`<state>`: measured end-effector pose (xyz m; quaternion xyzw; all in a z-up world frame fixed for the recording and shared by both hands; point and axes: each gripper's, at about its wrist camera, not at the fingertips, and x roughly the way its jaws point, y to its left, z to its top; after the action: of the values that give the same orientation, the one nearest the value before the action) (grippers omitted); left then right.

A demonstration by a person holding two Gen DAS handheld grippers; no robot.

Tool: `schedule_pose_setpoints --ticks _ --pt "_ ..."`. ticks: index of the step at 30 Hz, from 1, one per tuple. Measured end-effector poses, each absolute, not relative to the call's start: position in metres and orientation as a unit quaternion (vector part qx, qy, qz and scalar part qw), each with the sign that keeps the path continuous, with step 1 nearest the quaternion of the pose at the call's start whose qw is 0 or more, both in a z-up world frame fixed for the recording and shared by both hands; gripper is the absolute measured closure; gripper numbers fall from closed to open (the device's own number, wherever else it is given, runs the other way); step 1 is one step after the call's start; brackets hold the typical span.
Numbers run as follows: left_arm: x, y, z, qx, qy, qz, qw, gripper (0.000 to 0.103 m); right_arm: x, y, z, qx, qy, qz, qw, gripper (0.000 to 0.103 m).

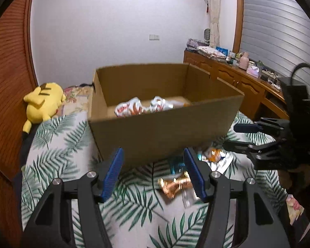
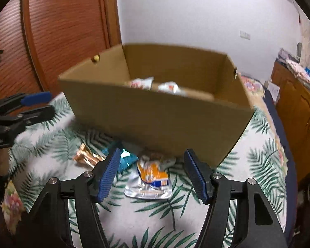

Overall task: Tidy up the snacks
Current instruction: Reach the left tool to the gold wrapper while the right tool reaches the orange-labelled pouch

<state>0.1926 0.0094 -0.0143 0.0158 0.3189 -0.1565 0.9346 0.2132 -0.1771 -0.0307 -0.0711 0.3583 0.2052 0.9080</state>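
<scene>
Left wrist view: your left tool, angled down, jaws apart and empty, before the cardboard box; copper snack below.

Right wrist view: your right tool, likewise apart, empty, above the orange snack at the box's foot.

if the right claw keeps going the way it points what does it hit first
Most likely the orange and silver snack packet lying on the leaf-print bedspread in front of the cardboard box; depth is hard to judge.

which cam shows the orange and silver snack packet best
The right wrist view: the orange and silver snack packet lies whole on the bedspread, framed between the open right claw. In the left wrist view it is small, blurred and partly hidden behind a claw finger.
</scene>
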Motion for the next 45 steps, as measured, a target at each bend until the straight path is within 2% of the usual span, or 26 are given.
schedule_pose_setpoints --ticks 20,21,22,25,27,35,45 --pt "0.188 -0.001 -0.043 0.036 0.351 -0.164 0.921 0.042 0.244 -0.158 -0.085 -0.102 0.423 0.196 0.879 0.037" --pt "0.189 -0.003 -0.043 0.039 0.353 -0.165 0.920 0.042 0.243 -0.160 -0.084 -0.102 0.424 0.196 0.878 0.041" --pt "0.190 -0.004 -0.044 0.041 0.355 -0.167 0.919 0.042 0.242 -0.161 -0.084 -0.103 0.423 0.199 0.878 0.053" --pt "0.194 -0.008 -0.047 0.050 0.361 -0.171 0.916 0.042 0.234 -0.162 -0.082 -0.118 0.421 0.207 0.875 0.063" --pt "0.195 -0.010 -0.048 0.052 0.365 -0.175 0.913 0.042 0.231 -0.165 -0.080 -0.113 0.428 0.214 0.871 0.066" --pt "0.202 -0.022 -0.053 0.073 0.378 -0.209 0.899 0.042 0.210 -0.178 -0.080 -0.111 0.425 0.204 0.875 0.065" --pt "0.217 -0.043 -0.068 0.154 0.418 -0.249 0.860 0.043 0.206 -0.190 -0.083 -0.087 0.412 0.210 0.882 0.063"
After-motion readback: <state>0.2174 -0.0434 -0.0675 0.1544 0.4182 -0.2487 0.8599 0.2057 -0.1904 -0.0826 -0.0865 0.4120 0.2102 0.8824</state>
